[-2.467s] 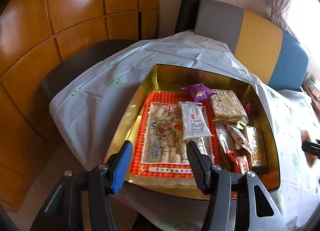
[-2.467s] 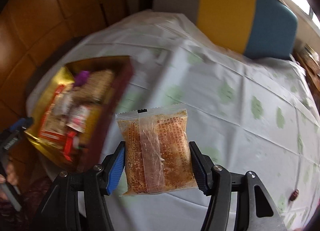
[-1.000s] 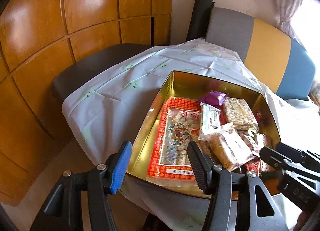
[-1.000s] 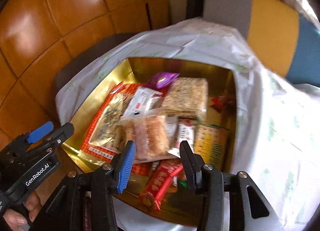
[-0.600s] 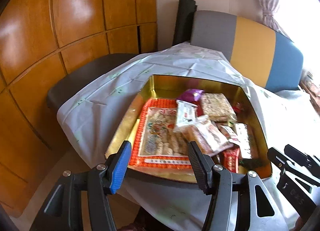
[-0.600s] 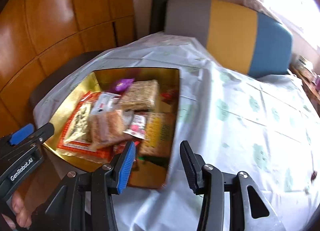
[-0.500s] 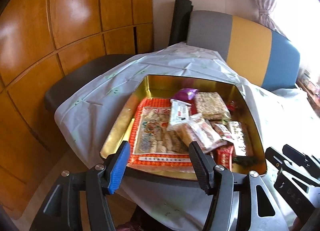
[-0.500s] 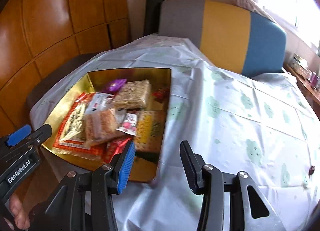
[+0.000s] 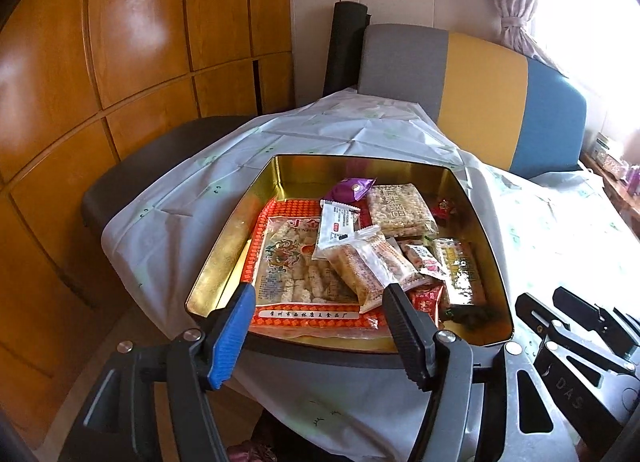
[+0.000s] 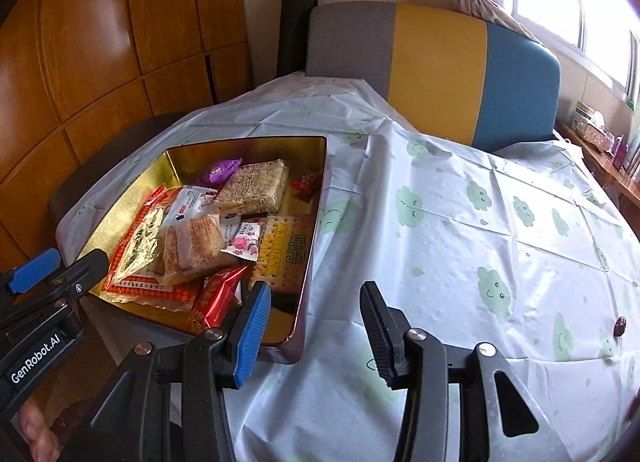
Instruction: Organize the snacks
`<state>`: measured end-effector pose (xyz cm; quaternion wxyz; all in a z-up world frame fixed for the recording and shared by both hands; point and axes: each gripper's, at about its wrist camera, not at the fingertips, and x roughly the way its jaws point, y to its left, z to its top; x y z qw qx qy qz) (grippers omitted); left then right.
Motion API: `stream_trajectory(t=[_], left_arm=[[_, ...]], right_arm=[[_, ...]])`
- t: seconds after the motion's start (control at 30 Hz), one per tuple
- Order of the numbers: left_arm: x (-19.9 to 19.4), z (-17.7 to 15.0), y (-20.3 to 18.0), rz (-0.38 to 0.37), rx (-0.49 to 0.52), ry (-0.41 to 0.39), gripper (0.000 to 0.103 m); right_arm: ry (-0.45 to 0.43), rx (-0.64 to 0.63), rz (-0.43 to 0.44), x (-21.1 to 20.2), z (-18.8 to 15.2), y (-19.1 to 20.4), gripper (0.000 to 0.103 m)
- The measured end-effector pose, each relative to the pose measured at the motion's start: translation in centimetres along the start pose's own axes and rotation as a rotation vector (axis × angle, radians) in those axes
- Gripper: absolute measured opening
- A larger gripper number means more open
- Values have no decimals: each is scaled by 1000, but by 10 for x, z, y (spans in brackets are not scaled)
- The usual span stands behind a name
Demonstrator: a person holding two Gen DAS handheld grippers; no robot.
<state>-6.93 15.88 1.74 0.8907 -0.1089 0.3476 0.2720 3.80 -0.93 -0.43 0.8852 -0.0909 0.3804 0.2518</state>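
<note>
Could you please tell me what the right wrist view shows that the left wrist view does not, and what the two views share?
Only the right wrist view shows the wide stretch of tablecloth with green cloud prints, the small dark object lying on it, and the window. Only the left wrist view shows the green-black packet in the tin's near corner. Both show the gold tin with the purple packet, the rice cake packet and the clear crispy packet on top, and the striped chair. Both claws, left and right, are open and empty.
</note>
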Motion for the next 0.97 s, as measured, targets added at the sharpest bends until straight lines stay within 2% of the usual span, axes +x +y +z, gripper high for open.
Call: stream_trajectory(t=[0.73, 0.97], left_arm=[[2, 0, 3, -9, -10, 5, 68], [-2, 1, 4, -19, -8, -24, 68]], right_arm=[[-15, -17, 2, -3, -1, 5, 47], [-3, -6, 8, -1, -4, 1, 47]])
